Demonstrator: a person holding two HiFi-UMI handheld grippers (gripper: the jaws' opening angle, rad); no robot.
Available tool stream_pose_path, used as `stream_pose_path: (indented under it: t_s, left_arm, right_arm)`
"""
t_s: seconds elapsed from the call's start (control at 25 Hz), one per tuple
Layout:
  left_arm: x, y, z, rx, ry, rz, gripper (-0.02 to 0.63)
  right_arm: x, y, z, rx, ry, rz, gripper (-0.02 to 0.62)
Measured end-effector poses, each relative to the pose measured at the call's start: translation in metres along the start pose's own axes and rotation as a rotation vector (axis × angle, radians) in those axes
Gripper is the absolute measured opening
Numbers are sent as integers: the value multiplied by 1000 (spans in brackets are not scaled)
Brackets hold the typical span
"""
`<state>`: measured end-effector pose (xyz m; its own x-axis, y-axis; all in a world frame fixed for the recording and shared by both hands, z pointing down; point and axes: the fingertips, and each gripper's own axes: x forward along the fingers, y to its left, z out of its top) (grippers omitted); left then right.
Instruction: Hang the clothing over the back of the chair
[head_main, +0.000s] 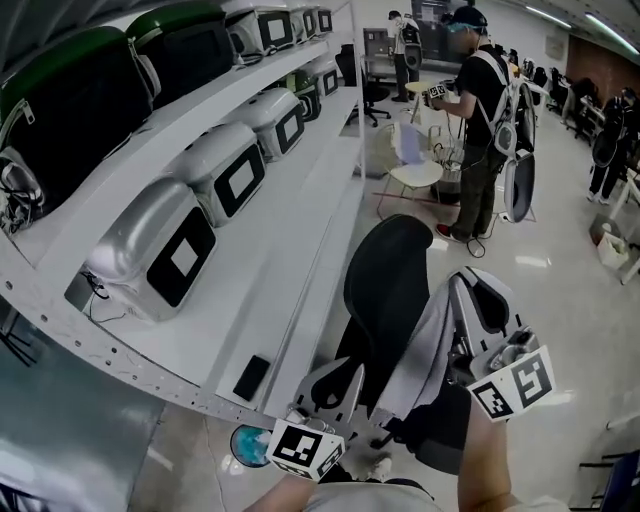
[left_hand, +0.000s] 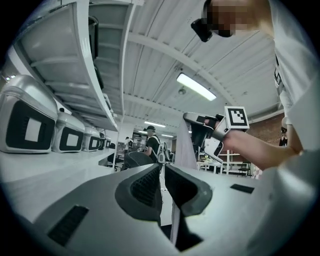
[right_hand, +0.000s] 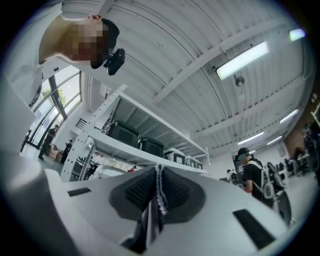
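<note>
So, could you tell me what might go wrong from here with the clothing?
The right gripper pinches only a thin edge of the clothing, so it might slip free. The chair back is rounded and the clothing hangs mostly to one side of it, so it may slide off once released.

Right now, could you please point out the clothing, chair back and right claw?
clothing (head_main: 428, 342): head view, hanging grey fold.
chair back (head_main: 385, 272): head view, upper black panel.
right claw (right_hand: 159, 171): right gripper view, between its tips.
</note>
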<state>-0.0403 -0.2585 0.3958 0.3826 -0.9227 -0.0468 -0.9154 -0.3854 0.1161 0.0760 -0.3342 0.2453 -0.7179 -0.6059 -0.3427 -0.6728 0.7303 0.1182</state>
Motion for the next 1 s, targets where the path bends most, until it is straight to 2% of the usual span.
stream_pose_path:
  t_s: [0.2, 0.32, 0.52, 0.72, 1.0]
  left_arm:
    - [14, 32, 12, 10, -18, -20, 40]
    - [14, 49, 20, 13, -40, -31, 40]
    - [9, 74, 22, 2, -53, -51, 40]
    - [12, 96, 23, -6, -65, -60, 40]
    - [18, 116, 23, -45, -68, -75, 40]
  right_arm:
    - [57, 33, -15, 35, 6, 75, 41]
    - [99, 38, -14, 71, -20, 97, 41]
    - [168, 34, 18, 59, -122, 113, 41]
    - [210, 39, 48, 58, -223, 138, 40]
    - [257, 86, 5, 38, -102, 233, 41]
